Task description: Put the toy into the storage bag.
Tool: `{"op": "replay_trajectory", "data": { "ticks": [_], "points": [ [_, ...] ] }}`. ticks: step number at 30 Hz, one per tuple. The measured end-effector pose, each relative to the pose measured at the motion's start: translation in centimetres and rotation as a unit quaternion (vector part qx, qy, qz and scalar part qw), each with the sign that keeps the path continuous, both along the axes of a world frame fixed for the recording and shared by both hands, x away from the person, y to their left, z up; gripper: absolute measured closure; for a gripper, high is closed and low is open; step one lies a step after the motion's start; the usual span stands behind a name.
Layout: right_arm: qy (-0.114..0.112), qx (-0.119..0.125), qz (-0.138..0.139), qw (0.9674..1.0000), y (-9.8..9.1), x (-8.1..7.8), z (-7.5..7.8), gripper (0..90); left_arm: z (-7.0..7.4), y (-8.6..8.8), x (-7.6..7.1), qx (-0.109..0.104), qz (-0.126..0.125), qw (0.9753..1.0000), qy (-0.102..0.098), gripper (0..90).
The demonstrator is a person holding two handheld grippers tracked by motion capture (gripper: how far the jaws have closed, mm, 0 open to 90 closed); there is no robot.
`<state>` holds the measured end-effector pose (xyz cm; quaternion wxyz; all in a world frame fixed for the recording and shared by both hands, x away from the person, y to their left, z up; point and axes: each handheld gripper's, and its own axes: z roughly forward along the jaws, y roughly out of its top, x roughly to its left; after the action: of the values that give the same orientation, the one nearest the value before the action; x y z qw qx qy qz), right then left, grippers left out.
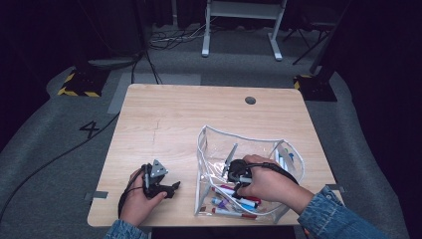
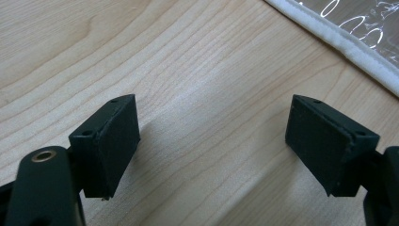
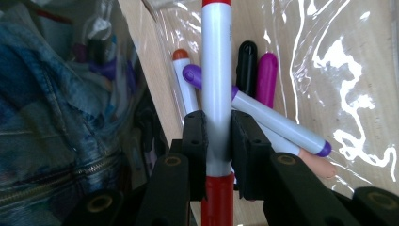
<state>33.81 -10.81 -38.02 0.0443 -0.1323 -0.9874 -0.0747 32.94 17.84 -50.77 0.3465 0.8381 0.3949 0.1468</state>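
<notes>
Right gripper point(image 3: 217, 141) inside the clear plastic pouch point(image 1: 209, 137), fingers point(image 3: 195, 141) closed on a red-capped white marker point(image 3: 216, 70) above other markers point(image 3: 277, 123), left gripper point(image 2: 211, 146) resting on the wooden bench point(image 1: 164, 109) beside the pouch, fingers wide and holding nothing

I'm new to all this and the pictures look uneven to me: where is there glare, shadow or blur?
High view: dim room, lit table, the clear pouch glinting. Right gripper view: white glare streaks on the plastic, the denim sleeve at left blurred, the red-capped marker sharp. Left gripper view: sharp wood grain, soft shadows beside the open jaws.
</notes>
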Motion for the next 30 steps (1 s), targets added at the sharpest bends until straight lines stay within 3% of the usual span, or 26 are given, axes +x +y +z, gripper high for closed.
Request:
{"op": "replay_trajectory", "data": {
  "ticks": [4, 9, 11, 13, 16, 19, 20, 24, 25, 26, 27, 30],
  "points": [
    [0.010, -0.028, 0.013, 0.9995, 0.3, 0.1, -1.0, 77.0, 0.0, 0.0, 0.0, 0.000, 0.000, 1.0000, 0.000, 18.5],
    [0.037, -0.039, 0.027, 0.9982, 0.6, 0.3, -2.1, 75.8, 0.0, 0.0, 0.0, 0.000, 0.000, 1.0000, 0.000, 18.5],
    [0.051, -0.030, 0.024, 0.9980, 0.6, 0.2, -2.5, 63.8, 0.0, 0.0, 0.0, 0.000, 0.000, 1.0000, 0.000, 18.4],
    [0.051, -0.006, 0.019, 0.9985, 0.4, 0.2, -2.5, 59.4, 0.0, 0.0, 0.0, 0.000, 0.000, 1.0000, 0.000, 18.4],
    [0.015, 0.023, 0.007, 0.9996, 0.0, 0.4, -0.7, 53.9, 0.0, 0.0, 0.0, 0.000, 0.000, 1.0000, 0.000, 18.4],
    [-0.003, 0.044, -0.011, 0.9989, -0.5, 0.5, 0.7, 53.3, 0.0, 0.0, 0.0, 0.000, 0.000, 1.0000, 0.000, 18.4],
    [-0.025, 0.066, -0.029, 0.9971, -1.1, 0.5, 2.5, 52.7, 0.0, 0.0, 0.0, 0.000, 0.000, 1.0000, 0.000, 18.5],
    [-0.059, 0.098, -0.063, 0.9914, -2.6, 0.5, 5.3, 52.7, 0.0, 0.0, 0.0, 0.000, 0.000, 1.0000, 0.000, 18.5],
    [-0.059, 0.098, -0.063, 0.9914, -2.6, 0.5, 5.3, 52.7, 0.0, 0.0, 0.0, 0.000, 0.000, 1.0000, 0.000, 18.5],
    [-0.071, 0.114, -0.088, 0.9870, -3.6, 0.4, 6.6, 52.1, 0.0, 0.0, 0.0, 0.000, 0.000, 1.0000, 0.000, 18.4],
    [-0.071, 0.114, -0.088, 0.9870, -3.6, 0.4, 6.6, 52.1, 0.0, 0.0, 0.0, 0.000, 0.000, 1.0000, 0.000, 18.4],
    [-0.081, 0.140, -0.122, 0.9792, -5.3, 0.3, 8.4, 51.2, 0.0, 0.0, 0.0, 0.000, 0.000, 1.0000, 0.000, 18.4]
  ]
}}
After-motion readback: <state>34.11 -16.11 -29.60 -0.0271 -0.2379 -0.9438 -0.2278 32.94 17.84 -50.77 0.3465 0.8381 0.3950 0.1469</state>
